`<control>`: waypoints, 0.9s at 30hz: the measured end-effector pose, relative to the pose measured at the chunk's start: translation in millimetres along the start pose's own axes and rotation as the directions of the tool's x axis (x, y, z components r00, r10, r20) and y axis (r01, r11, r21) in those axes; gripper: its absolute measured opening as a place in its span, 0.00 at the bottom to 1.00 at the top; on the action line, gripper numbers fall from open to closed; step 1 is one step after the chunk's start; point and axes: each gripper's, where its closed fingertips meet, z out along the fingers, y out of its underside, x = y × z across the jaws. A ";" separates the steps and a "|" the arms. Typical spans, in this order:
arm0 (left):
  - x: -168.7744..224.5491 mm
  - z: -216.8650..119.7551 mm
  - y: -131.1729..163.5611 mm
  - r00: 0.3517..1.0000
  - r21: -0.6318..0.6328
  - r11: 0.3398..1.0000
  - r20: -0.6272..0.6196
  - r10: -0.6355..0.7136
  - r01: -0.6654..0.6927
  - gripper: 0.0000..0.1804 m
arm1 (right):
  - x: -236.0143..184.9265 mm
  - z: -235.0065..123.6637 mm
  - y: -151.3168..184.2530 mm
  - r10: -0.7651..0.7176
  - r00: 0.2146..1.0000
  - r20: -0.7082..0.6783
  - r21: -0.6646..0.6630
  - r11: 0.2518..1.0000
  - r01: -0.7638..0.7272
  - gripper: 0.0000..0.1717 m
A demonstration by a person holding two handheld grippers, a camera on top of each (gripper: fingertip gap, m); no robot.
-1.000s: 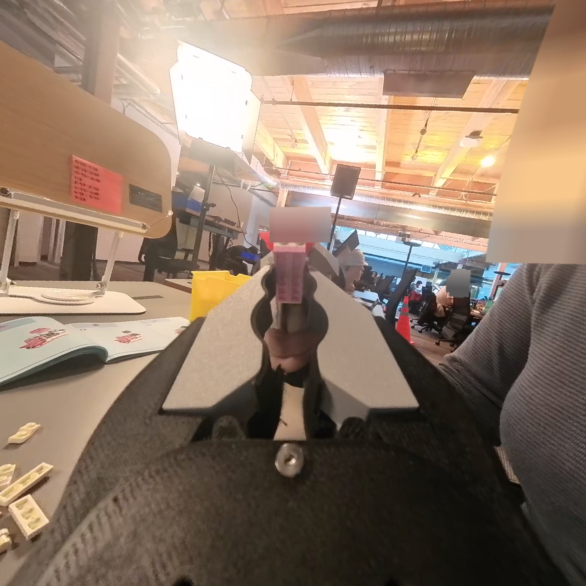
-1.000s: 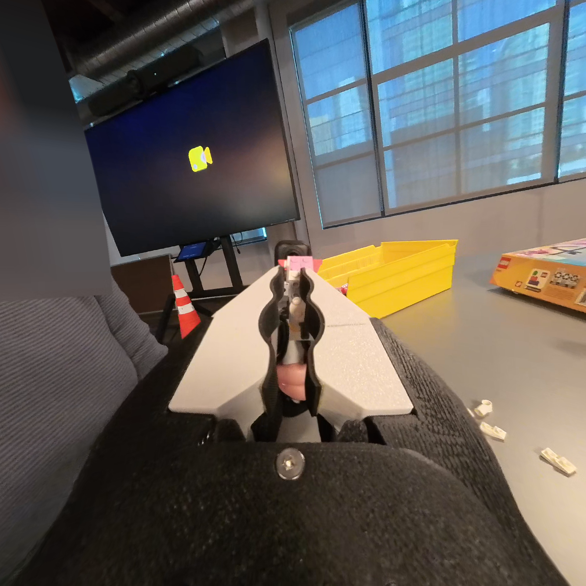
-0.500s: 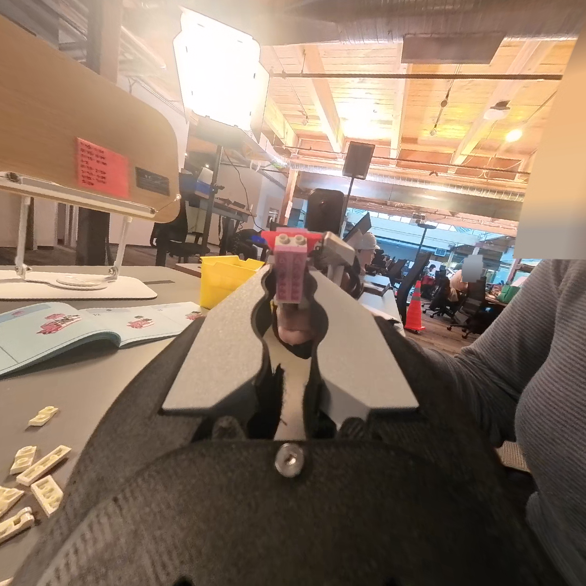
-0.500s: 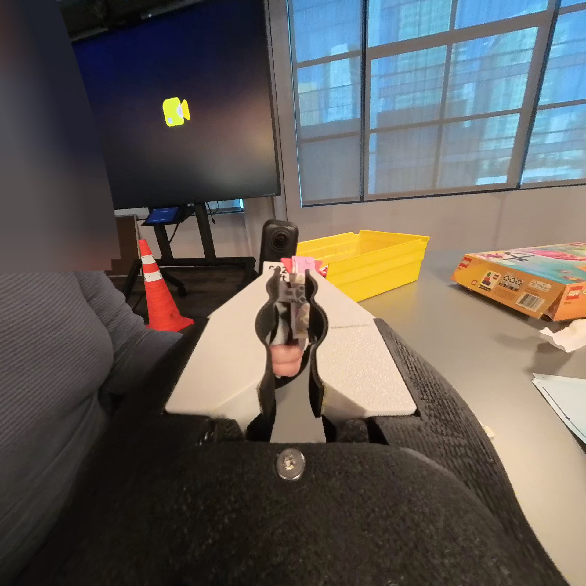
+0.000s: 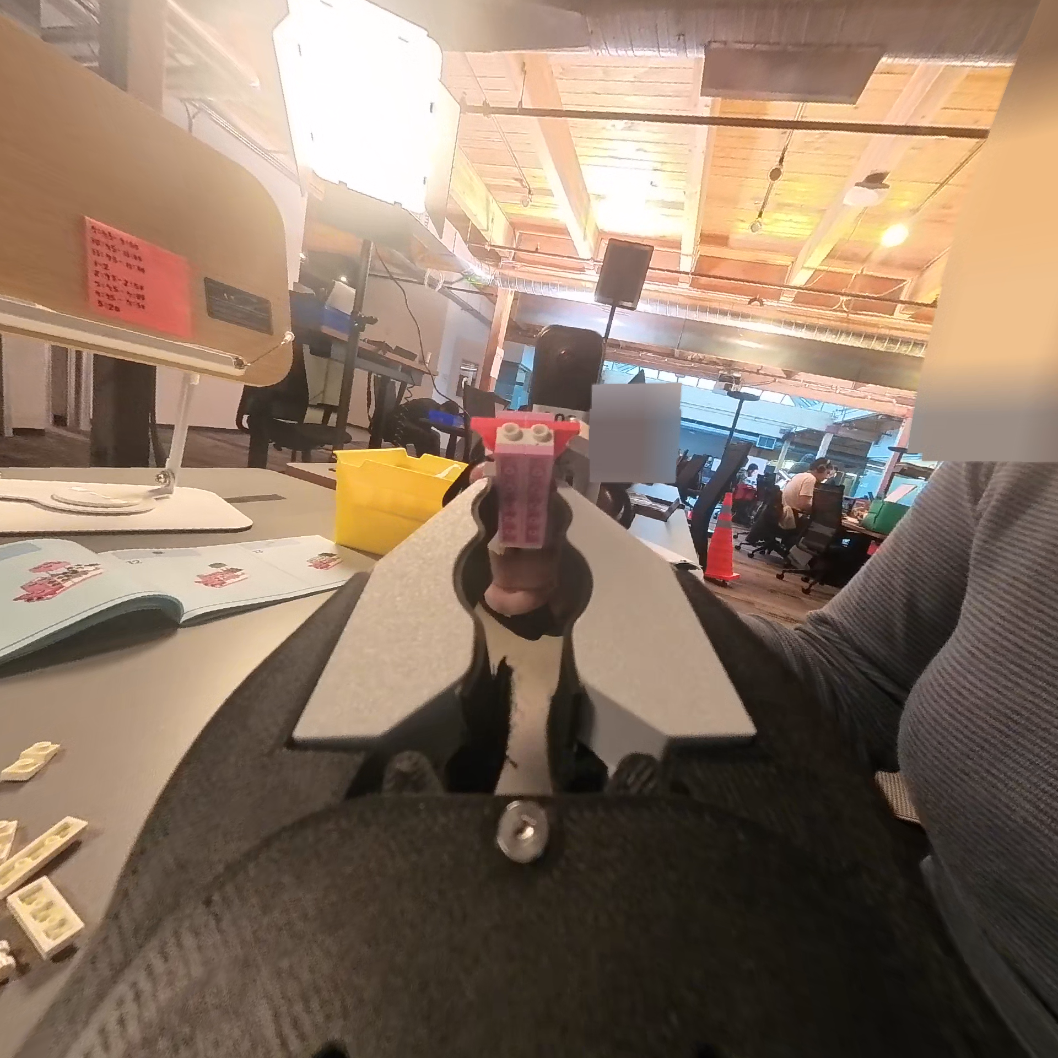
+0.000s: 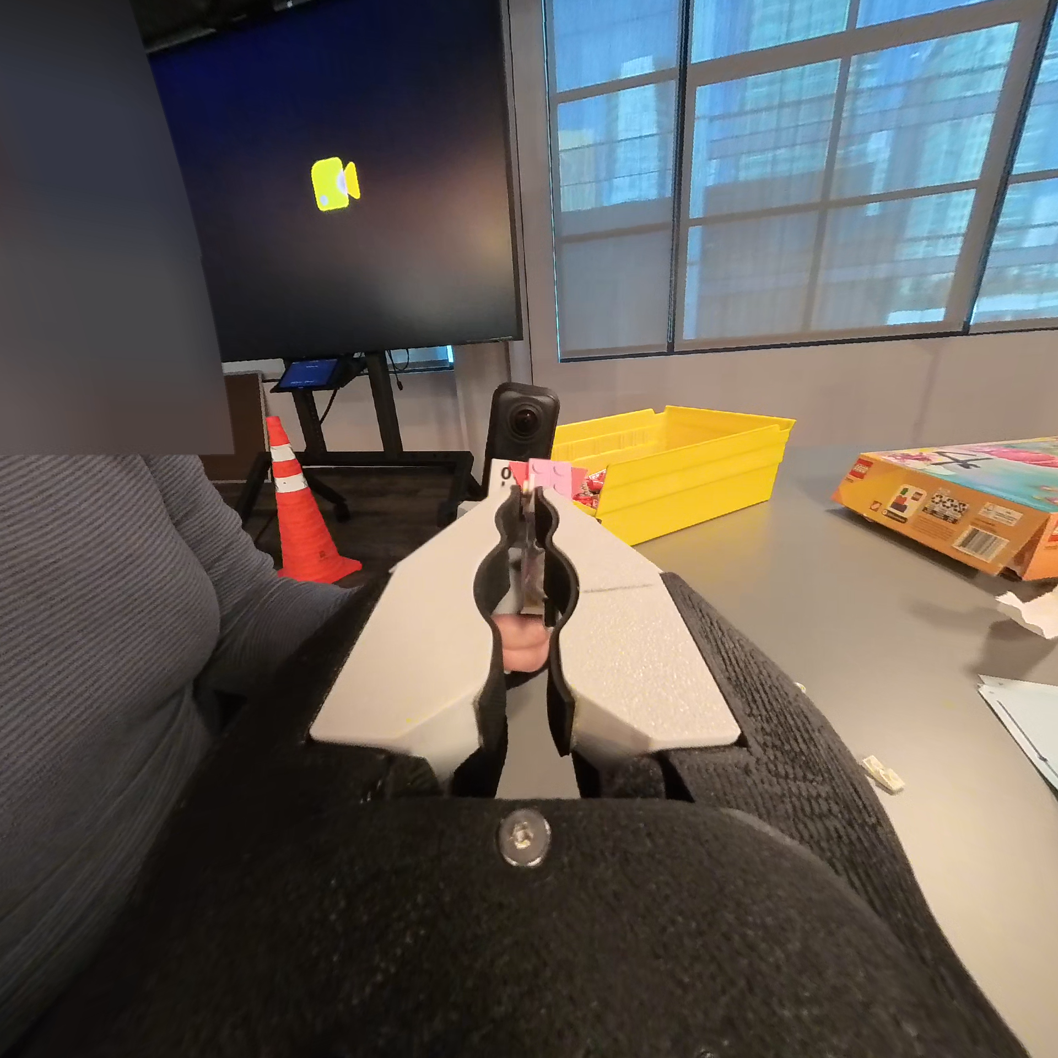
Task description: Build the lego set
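Note:
My left gripper (image 5: pixel 524 486) is shut on a pink brick assembly (image 5: pixel 524 506) and holds it upright in the air. A tan two-stud brick (image 5: pixel 524 436) and a red piece (image 5: pixel 486 428) sit at the top of the assembly. My right gripper (image 6: pixel 529 495) faces it from the other side. Its pads are almost together, with a thin pale edge of the same assembly (image 6: pixel 552 475) pinched between the tips. In the left wrist view, one grey finger of the right gripper (image 5: pixel 575 458) shows just behind the red piece.
A yellow bin (image 6: pixel 687 475) stands on the grey table (image 6: pixel 801 630), with an orange toy box (image 6: pixel 962 504) to its right. An open instruction booklet (image 5: pixel 143 578) and several loose white plates (image 5: pixel 40 859) lie at the left. A person's grey sleeve (image 5: pixel 944 630) is close by. The tips of both grippers are at nearly the same place.
The right gripper's jaws opened around the top of the assembly, then closed to a narrow slit. The tan brick now shows on the assembly's top. The left grasp is unchanged.

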 end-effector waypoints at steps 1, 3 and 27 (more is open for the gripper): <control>0.0 -0.1 -0.1 1.000 0.000 1.000 0.000 0.001 -0.001 0.08 | 0.1 0.0 0.2 0.003 1.000 0.001 0.001 1.000 -0.003 0.01; -0.6 -0.1 0.6 1.000 -0.004 1.000 0.005 0.004 -0.003 0.08 | 0.7 -0.5 0.8 0.008 1.000 0.000 -0.004 1.000 -0.008 0.01; -1.4 0.3 2.2 0.999 -0.020 0.999 0.022 0.030 -0.030 0.08 | -0.8 2.2 2.2 0.002 1.000 0.007 0.001 1.000 -0.002 0.01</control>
